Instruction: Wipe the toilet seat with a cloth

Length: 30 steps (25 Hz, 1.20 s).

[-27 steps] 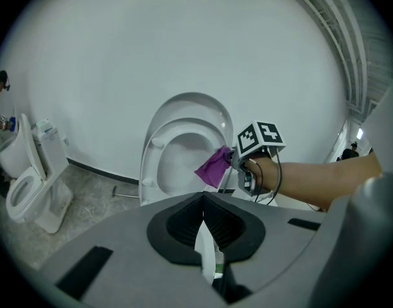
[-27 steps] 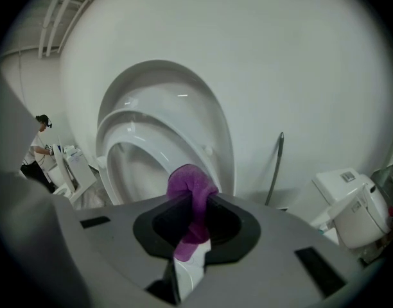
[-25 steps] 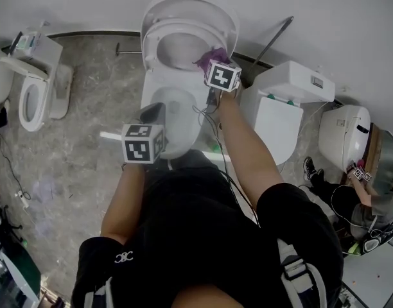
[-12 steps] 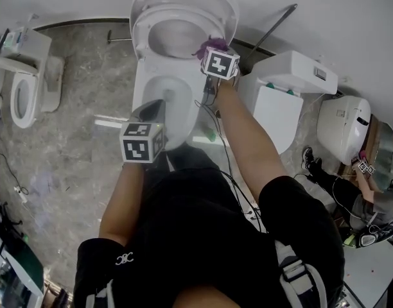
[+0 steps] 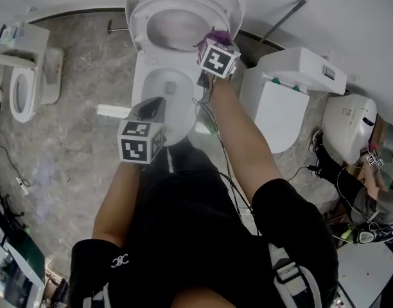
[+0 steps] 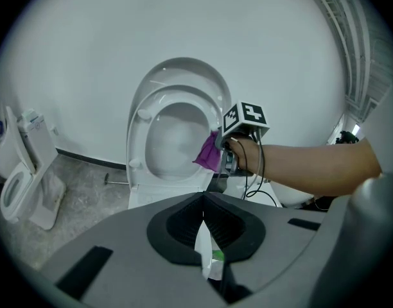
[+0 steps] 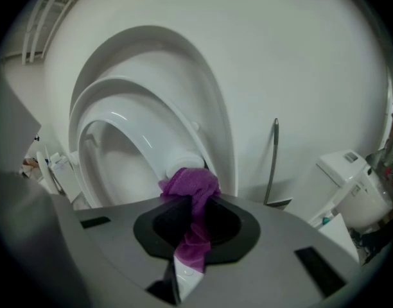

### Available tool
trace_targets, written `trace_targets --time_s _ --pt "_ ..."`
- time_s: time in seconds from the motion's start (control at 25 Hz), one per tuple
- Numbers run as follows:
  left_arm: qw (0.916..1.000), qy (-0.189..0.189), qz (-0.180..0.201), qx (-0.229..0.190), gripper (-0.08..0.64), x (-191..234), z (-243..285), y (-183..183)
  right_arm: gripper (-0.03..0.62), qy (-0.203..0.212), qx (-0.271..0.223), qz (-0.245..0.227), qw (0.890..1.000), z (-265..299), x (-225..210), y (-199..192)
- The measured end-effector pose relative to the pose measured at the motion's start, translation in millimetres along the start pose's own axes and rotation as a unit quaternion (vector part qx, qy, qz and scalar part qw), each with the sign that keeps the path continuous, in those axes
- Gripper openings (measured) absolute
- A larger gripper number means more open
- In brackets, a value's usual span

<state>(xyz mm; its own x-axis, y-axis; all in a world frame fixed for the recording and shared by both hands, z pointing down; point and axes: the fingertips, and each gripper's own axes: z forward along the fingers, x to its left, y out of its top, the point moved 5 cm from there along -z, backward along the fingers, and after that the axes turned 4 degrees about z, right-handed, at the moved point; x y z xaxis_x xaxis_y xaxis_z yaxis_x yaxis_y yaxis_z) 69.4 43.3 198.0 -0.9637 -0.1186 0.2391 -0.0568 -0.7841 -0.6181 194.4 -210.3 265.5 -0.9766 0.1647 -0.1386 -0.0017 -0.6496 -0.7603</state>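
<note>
Crumpled purple cloth (image 7: 190, 188) against the upright white toilet seat (image 7: 151, 111)

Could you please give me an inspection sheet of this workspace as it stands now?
Surface: grey marbled floor.
Job's things: toilet seat raised upright; purple cloth against its right rim, low down.
Clutter: metal rod beside the toilet.
Grippers: right gripper shut on the cloth; left gripper shut, empty, over the bowl.
Cables: black cable along the right arm.
Surroundings: other toilets at left and right; a person at far right.
</note>
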Motion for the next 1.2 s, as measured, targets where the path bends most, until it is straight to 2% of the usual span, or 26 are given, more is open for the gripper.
trace_targets --time_s 0.16,0.4,0.64,0.76,0.88,1.0,1.2 --pt "1.0000 -0.006 -0.002 0.002 0.008 -0.5 4.4 -0.6 0.057 -0.040 -0.023 -0.035 0.998 1.4 4.8 0.1" --pt "0.9998 -0.010 -0.008 0.012 0.008 5.6 8.7 -14.5 0.057 -0.042 -0.060 -0.071 0.995 0.2 5.5 -5.8" --pt "0.9997 -0.019 -0.016 0.007 0.008 6.6 15.5 -20.3 0.057 -0.022 -0.084 -0.060 0.994 1.0 2.3 -12.6" --pt "0.9995 -0.027 -0.012 -0.005 0.008 3.8 18.3 -17.4 0.057 -0.024 -0.089 -0.054 0.994 3.3 2.0 -16.3" --pt "0.9996 -0.029 -0.005 0.000 0.008 3.2 21.5 -20.8 0.057 -0.028 -0.090 -0.052 0.994 5.6 0.8 -22.9" --pt "0.9994 -0.033 -0.014 0.005 0.008 3.6 22.6 -28.1 0.057 -0.032 -0.094 -0.060 0.993 7.4 -2.1 -28.5" --pt "0.9992 -0.028 -0.021 0.017 0.008 9.4 23.1 -44.3 0.057 -0.030 -0.071 -0.037 0.996 17.5 -5.6 -48.6"
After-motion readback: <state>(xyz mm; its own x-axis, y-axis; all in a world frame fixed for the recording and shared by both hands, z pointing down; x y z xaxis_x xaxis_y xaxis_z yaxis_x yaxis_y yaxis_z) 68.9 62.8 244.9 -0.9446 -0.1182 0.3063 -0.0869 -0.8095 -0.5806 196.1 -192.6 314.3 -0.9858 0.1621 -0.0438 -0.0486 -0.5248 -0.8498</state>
